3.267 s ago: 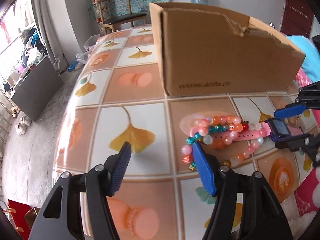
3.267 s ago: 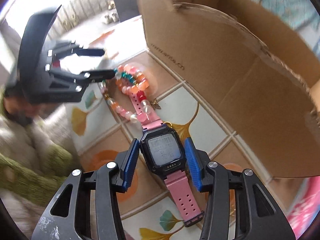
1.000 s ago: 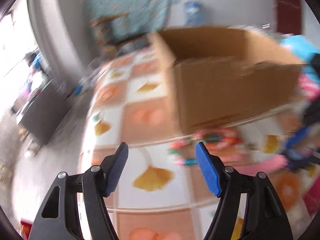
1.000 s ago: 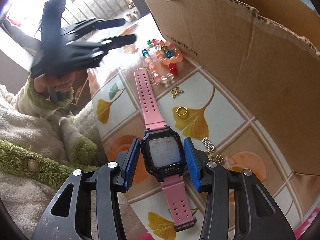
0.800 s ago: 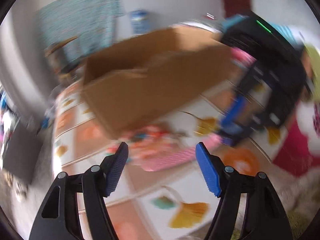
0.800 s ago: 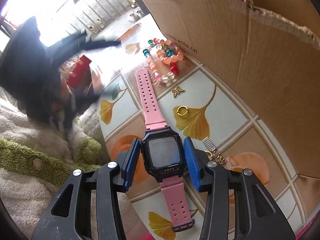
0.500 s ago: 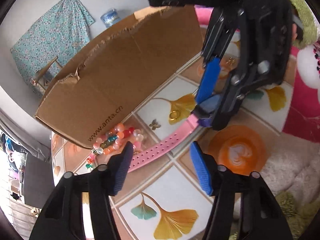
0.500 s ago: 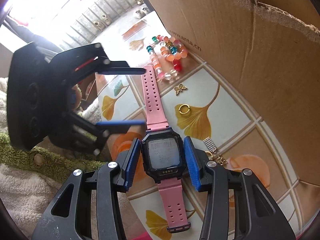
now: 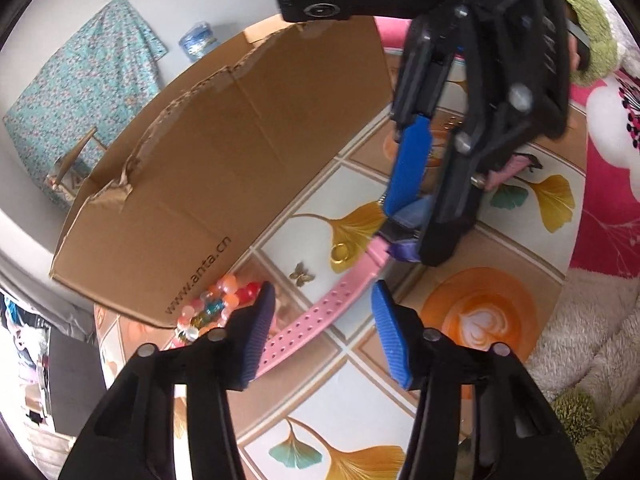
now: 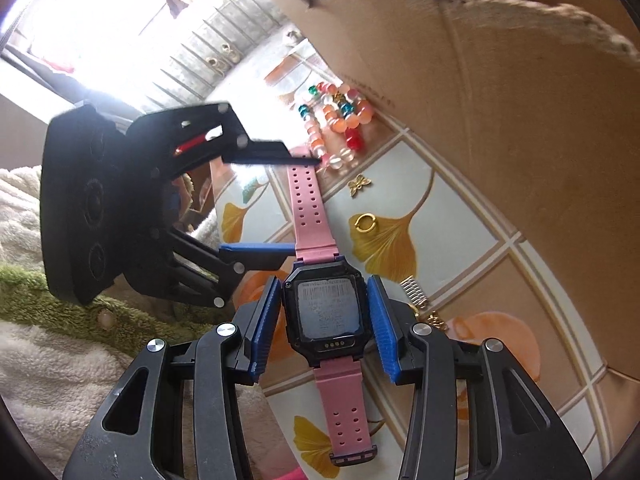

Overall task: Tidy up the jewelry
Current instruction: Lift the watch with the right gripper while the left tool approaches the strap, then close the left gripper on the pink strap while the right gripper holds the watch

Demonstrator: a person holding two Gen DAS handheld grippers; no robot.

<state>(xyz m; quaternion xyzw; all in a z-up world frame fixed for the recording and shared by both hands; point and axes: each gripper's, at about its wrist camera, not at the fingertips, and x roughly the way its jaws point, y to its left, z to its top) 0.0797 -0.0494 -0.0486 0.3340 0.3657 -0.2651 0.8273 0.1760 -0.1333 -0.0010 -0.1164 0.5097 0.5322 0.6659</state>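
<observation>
Matt pink rubbery watch strap [image 10: 308, 208], glossy glass beads [image 10: 340, 120], rough torn cardboard box [image 9: 224, 168], shiny gold ring [image 10: 365, 223], glossy printed tablecloth [image 9: 360, 412]

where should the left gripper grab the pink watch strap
Take the free long strap partway along, left gripper descending from above, pads across its narrow width. It lies flat and straight on the table, and the right gripper already pinches the watch case.

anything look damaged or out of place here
The cardboard box has a ragged, torn top edge. Loose pieces lie scattered on the table beside it: a gold ring, a butterfly charm and a bead bracelet.
</observation>
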